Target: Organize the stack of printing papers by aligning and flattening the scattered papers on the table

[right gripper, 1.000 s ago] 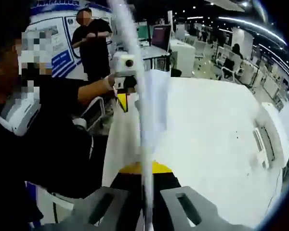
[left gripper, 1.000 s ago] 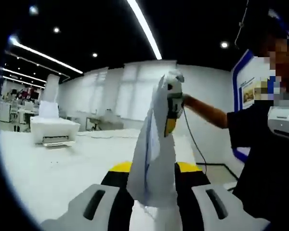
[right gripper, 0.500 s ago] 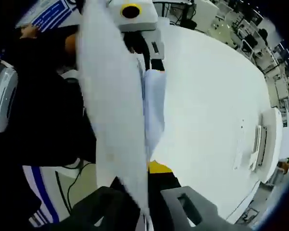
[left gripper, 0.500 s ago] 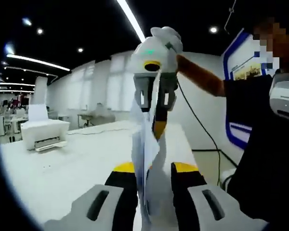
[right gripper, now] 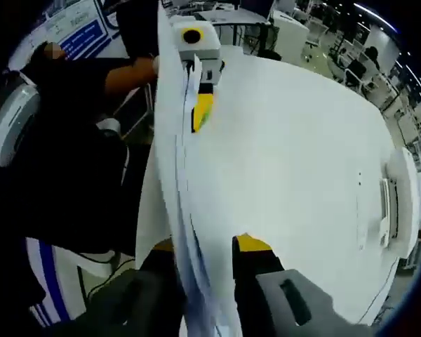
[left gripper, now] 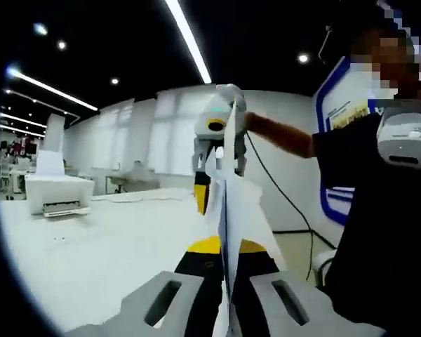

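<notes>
A white stack of printing papers (left gripper: 226, 225) is held on edge above the white table (left gripper: 105, 246), stretched between both grippers. At the bottom of the left gripper view my left gripper (left gripper: 224, 256) is shut on the stack's near end. The right gripper (left gripper: 221, 172) clamps the far end, held by a person's hand. In the right gripper view the paper stack (right gripper: 172, 161) runs up from my right gripper (right gripper: 203, 249), which is shut on it, to the left gripper (right gripper: 196, 105) at the top. The sheets look loosely fanned.
A white printer (left gripper: 56, 195) stands at the table's far left; the same printer (right gripper: 400, 203) sits at the right edge of the right gripper view. The person in dark clothes (left gripper: 386, 232) stands beside the table edge. Desks and chairs fill the room behind.
The right gripper has come down from higher up to about level with the left one. The stack has turned so I now see it nearly edge-on. Both grips have held.
</notes>
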Demonstrator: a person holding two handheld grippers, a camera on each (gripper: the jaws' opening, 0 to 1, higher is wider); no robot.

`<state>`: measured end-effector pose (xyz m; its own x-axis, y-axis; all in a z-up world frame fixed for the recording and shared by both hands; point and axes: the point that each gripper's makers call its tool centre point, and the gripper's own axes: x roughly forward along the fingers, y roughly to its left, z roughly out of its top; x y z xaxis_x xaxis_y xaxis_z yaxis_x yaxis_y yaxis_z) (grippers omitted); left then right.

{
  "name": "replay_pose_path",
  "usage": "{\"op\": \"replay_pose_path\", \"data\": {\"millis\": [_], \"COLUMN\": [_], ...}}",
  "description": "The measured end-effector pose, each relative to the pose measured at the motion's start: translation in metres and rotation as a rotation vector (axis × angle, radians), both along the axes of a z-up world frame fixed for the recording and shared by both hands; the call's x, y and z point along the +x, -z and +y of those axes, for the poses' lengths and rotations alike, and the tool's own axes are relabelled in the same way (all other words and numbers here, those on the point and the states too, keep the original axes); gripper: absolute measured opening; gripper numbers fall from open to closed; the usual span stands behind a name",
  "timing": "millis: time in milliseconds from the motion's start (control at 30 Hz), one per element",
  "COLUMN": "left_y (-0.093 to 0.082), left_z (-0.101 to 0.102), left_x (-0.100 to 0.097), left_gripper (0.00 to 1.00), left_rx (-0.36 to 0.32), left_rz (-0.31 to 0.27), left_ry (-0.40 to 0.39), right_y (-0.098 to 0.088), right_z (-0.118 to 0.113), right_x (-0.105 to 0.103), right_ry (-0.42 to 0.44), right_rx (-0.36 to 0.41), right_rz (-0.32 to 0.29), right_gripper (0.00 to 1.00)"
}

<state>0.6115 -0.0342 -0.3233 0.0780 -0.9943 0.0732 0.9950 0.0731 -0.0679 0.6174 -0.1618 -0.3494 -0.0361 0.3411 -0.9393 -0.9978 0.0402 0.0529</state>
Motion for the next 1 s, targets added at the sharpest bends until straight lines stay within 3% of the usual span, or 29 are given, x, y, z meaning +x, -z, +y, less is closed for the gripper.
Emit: {"op": "replay_pose_path", "data": {"millis": [67,267,433,500,567,600,667,700,767,867,967,1000], "left_y": [0.002,0.004,0.003,0.003,0.002,0.002,0.005,0.006,0.000,-0.012,-0.026,-0.028], "left_z": [0.004,0.011,0.015,0.017,0.019,0.020,0.020,0.020,0.020,0.024,0.027,0.029], "left_x": [-0.002,-0.003,-0.007,-0.005,-0.005,-0.004,-0.002,0.000,0.004,0.008,0.010,0.009], "left_gripper": [0.05,0.05,0.05,0.05,0.05,0.05,0.05,0.05,0.05,0.06,0.06,0.06], "left_rx": [-0.015,-0.052,-0.082,-0.096,-0.122,-0.124,-0.116,-0.114,-0.127,-0.137,-0.131,-0.135], "left_rz": [0.008,0.030,0.027,0.039,0.058,0.058,0.072,0.079,0.088,0.080,0.060,0.048], "left_ry": [0.004,-0.003,0.007,-0.003,-0.002,-0.009,-0.027,-0.034,-0.061,-0.089,-0.120,-0.115], "right_y": [0.002,0.004,0.006,0.005,0.006,0.012,0.019,0.019,0.018,0.000,-0.038,-0.048], "right_z": [-0.017,-0.046,-0.046,-0.040,-0.039,-0.041,-0.038,-0.033,-0.032,-0.028,-0.024,-0.022], "right_x": [0.007,0.009,0.008,0.003,0.003,-0.001,-0.014,-0.018,-0.012,-0.006,0.002,0.002], "right_ry": [0.073,0.151,0.253,0.282,0.298,0.296,0.273,0.269,0.358,0.356,0.324,0.317], "right_rx": [0.026,0.213,0.551,0.709,0.859,0.890,0.975,0.994,1.004,0.973,0.955,0.958], "right_rz": [0.008,0.031,0.047,0.068,0.051,0.065,0.082,0.087,0.093,0.031,-0.076,-0.082], "right_gripper": [0.21,0.28,0.45,0.45,0.37,0.29,0.00,0.00,0.00,0.00,0.00,0.00]}}
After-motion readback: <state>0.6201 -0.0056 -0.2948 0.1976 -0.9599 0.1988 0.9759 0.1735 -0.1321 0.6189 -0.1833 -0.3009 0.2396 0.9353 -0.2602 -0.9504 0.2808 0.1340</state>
